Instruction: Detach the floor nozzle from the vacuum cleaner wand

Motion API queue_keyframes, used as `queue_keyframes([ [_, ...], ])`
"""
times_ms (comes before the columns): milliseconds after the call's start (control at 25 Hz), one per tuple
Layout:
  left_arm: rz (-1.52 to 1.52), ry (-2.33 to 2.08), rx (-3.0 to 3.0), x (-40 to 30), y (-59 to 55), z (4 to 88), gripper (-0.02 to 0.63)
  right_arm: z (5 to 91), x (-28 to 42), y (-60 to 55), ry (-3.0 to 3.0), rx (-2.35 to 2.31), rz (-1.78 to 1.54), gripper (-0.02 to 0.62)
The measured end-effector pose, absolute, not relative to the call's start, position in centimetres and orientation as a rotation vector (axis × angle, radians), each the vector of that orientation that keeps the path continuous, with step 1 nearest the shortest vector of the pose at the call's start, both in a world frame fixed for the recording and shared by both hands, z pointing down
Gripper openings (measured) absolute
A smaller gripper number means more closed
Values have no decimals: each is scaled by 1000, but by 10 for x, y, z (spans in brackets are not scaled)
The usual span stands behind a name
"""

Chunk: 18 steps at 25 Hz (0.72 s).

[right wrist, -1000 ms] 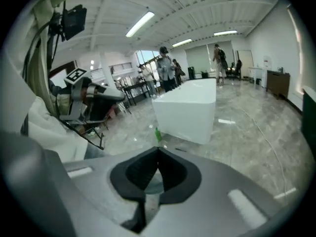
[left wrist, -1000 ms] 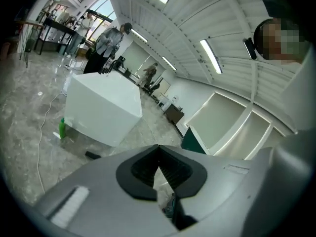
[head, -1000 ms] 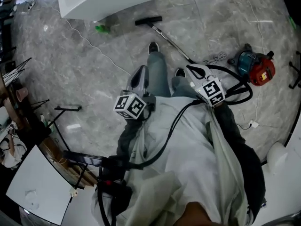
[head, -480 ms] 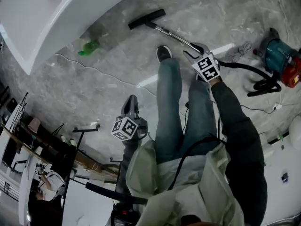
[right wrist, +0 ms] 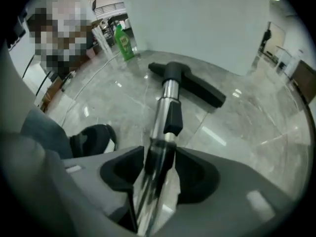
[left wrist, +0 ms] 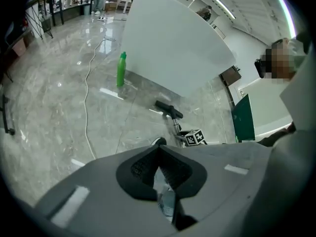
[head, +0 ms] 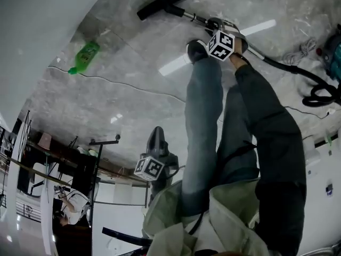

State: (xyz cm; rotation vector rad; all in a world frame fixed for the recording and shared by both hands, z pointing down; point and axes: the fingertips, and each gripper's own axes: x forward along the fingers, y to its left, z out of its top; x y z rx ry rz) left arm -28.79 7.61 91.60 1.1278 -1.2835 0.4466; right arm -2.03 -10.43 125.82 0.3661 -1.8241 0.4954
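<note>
Nozzle (head: 166,0) lies on the floor (head: 117,84), joined to the wand (right wrist: 165,107). Right gripper (right wrist: 159,164) fingers, just opened, stand apart astride the wand, unclamped; left gripper (left wrist: 159,169) fingers are together, empty, well away. Smooth metal may slip in the grip, and with nothing pinning the nozzle, a pull would likely drag it along.

The nozzle (head: 166,0) is black, the wand (right wrist: 157,120) silver with a black collar (right wrist: 173,116), the bottle (head: 83,56) green, the floor (head: 122,73) grey with pale veining, the jeans (head: 205,121) blue.
</note>
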Motion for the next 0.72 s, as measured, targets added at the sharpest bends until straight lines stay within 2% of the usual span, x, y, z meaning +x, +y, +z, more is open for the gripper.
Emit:
queue_keyframes([
  [160, 389, -1290, 1129, -285, 55, 938, 6, 1296, -26, -98, -1743, 208, 512, 196],
  [280, 360, -1269, 1159, -273, 29, 945, 6, 1292, -23, -107, -1720, 315, 683, 137],
  [320, 351, -1255, 1169, -268, 23, 943, 6, 1283, -22, -108, -1719, 328, 729, 137],
  [480, 343, -1181, 1274, -244, -18, 922, 6, 1184, -28, -109, -1813, 321, 762, 137],
  [640, 306, -1024, 1567, -172, -109, 887, 16, 1048, -29, -114, -1835, 283, 692, 135],
  [680, 272, -981, 1628, -149, -134, 872, 121, 1016, -27, -115, -1829, 276, 671, 135],
  [720, 232, -935, 1678, -126, -155, 854, 260, 985, -25, -114, -1826, 270, 654, 134],
])
